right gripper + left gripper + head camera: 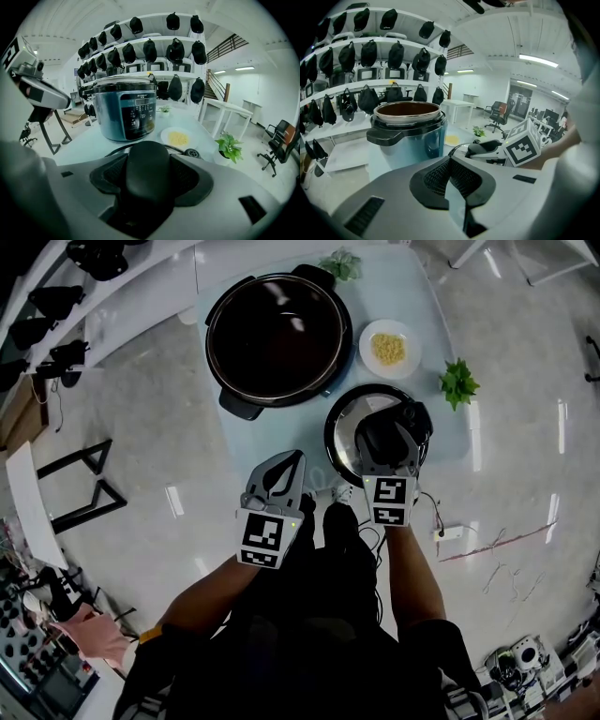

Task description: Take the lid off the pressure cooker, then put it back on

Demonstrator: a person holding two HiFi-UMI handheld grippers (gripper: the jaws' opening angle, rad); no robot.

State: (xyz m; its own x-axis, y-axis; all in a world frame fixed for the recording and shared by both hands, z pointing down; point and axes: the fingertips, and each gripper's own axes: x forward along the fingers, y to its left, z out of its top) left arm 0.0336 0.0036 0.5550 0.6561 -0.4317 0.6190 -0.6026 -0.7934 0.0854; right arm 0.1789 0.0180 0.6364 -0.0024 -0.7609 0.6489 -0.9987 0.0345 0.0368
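Observation:
The pressure cooker (pixel 278 338) stands open at the back of the pale table (pixel 441 315), its dark inner pot showing; it also appears in the left gripper view as the cooker (pixel 408 136). Its round lid (pixel 345 427) is over the table's near right part, in front of the cooker. My right gripper (pixel 389 432) is shut on the lid's black handle (pixel 146 164). Whether the lid rests on the table I cannot tell. My left gripper (pixel 295 460) hovers at the table's near edge, left of the lid, shut and empty, its pads (pixel 436 180) meeting.
A white plate of yellow grains (pixel 389 348) sits right of the cooker, a small green plant (pixel 458 382) at the right edge, another plant (pixel 342 263) behind the cooker. Shelves of black bags (pixel 56 324) run along the left. A power strip (pixel 448 532) lies on the floor.

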